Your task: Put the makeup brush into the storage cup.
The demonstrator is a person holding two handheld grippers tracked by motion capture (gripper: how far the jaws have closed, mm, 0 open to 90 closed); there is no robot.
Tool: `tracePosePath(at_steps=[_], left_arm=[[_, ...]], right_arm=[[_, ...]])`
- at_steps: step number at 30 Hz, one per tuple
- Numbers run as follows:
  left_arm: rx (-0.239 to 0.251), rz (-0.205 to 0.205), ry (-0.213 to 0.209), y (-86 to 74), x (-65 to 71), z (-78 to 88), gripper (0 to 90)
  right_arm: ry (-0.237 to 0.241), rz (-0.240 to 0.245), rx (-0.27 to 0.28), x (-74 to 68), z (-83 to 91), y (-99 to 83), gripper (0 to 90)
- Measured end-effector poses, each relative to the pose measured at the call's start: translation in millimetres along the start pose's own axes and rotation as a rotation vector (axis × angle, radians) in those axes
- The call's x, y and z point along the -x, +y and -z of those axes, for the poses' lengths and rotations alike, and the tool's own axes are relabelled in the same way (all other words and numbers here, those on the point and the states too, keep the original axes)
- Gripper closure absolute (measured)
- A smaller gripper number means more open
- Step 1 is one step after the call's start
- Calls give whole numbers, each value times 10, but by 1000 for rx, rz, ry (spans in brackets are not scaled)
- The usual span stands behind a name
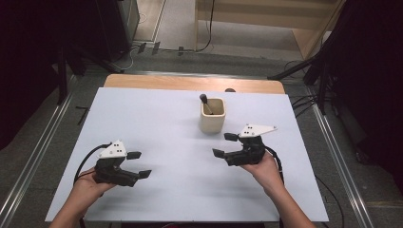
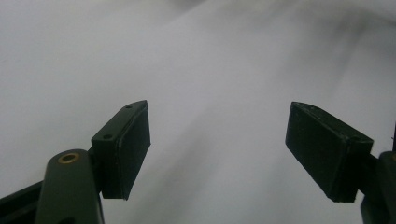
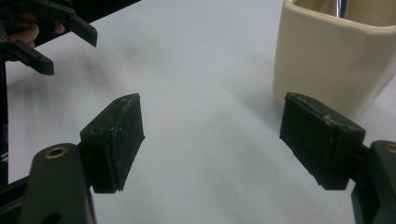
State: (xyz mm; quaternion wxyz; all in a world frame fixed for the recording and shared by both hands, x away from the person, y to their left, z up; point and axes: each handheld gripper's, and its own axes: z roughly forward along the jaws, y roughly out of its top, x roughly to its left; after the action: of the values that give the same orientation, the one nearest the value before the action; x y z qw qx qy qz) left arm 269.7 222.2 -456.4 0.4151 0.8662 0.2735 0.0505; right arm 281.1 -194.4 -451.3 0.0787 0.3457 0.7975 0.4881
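Left gripper [image 1: 139, 164]: released, empty, low over the table [image 1: 157, 118] at its near left.
Right gripper [image 1: 225, 145]: released, empty, just beside the cup.
Cup [image 1: 211, 121]: cream, upright, right of centre, a dark-handled tool [image 1: 205, 101] inside.

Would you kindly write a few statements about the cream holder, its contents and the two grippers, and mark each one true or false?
1. The cream square ceramic holder stands upright on the white table. True.
2. The holder is empty. False: a black-handled utensil leans inside it.
3. The right gripper grips the holder. False: its jaws stand open with nothing between them, short of the holder.
4. The left gripper has its jaws open over bare table. True.
5. The holder lies nearer the left gripper. False: it is nearer the right gripper.
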Motion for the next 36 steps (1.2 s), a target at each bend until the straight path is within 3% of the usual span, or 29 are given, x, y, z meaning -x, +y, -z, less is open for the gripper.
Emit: tracePosePath(at_steps=[36], left_arm=[[4, 2, 4, -1, 1, 2, 229]], right_arm=[[-26, -4, -3, 6, 387, -379, 216]])
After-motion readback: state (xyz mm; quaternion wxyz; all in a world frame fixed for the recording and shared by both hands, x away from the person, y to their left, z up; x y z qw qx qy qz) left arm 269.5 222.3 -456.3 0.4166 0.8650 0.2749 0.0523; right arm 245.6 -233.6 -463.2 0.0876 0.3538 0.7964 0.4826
